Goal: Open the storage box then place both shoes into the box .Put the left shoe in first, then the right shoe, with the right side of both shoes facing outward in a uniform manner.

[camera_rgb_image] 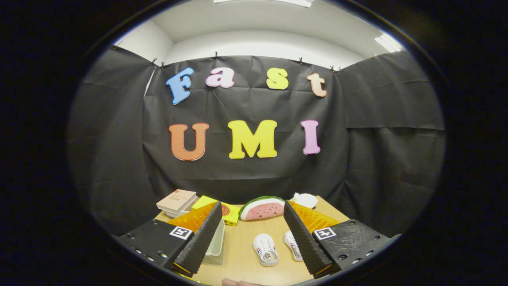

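gripper [251,234] hangs above the near side of the counter [238,258], its fingers spread wide and holding nothing. nothing lies pinched between them; they frame the work below.

judging by how things lie, the task is at its first step: the box [215,243] is not yet opened, as far as can be told, and both shoes sit out on the counter. the box is a pale, see-through tub just beside the left finger, partly hidden behind it, so whether its lid is on or how it opens cannot be made out.

left shoe [266,249] lies between the fingers, a little ahead and below, sole end toward the gripper. right shoe [292,245] lies just beside it, close against the right finger and partly hidden by it. which of the pair is truly the left shoe is only a guess from their places.

beyond them stand a watermelon slice [262,208], a yellow pack [230,212], a book [176,200] and a white thing [304,200] near the far edge.

next move, as i judge it: swing left and down toward the box, find its lid or latch, and close on that. the shoes wait until it is open.
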`<state>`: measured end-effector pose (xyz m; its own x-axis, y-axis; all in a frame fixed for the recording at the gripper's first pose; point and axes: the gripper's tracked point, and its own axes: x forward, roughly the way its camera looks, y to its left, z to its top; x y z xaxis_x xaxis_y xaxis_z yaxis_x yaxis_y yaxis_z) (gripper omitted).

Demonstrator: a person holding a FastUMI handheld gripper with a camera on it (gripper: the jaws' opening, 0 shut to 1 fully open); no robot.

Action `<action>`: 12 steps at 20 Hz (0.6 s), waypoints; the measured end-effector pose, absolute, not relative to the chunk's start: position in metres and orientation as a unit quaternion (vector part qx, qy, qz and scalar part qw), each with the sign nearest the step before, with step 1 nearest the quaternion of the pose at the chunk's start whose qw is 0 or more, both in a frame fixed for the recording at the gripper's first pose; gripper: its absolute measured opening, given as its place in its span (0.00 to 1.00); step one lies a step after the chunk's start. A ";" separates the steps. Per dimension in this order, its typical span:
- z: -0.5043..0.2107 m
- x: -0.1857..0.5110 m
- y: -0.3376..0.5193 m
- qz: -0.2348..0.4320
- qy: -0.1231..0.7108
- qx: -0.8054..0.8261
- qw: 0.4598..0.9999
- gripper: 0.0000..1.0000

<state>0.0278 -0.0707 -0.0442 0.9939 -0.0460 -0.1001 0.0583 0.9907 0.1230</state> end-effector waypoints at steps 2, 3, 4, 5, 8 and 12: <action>-0.060 0.044 -0.071 -0.006 0.069 0.072 0.995 0.95; -0.068 0.053 -0.075 0.000 0.081 0.074 0.994 0.95; -0.076 0.063 -0.080 0.005 0.091 0.076 0.993 0.95; -0.084 0.073 -0.083 0.013 0.102 0.081 0.991 0.95; -0.114 0.113 -0.086 0.045 0.145 0.101 0.983 0.96; -0.153 0.172 -0.077 0.106 0.206 0.125 0.965 0.93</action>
<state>0.1715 -0.0770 -0.1528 0.8927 0.2555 -0.3712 -0.1525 0.9464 0.2848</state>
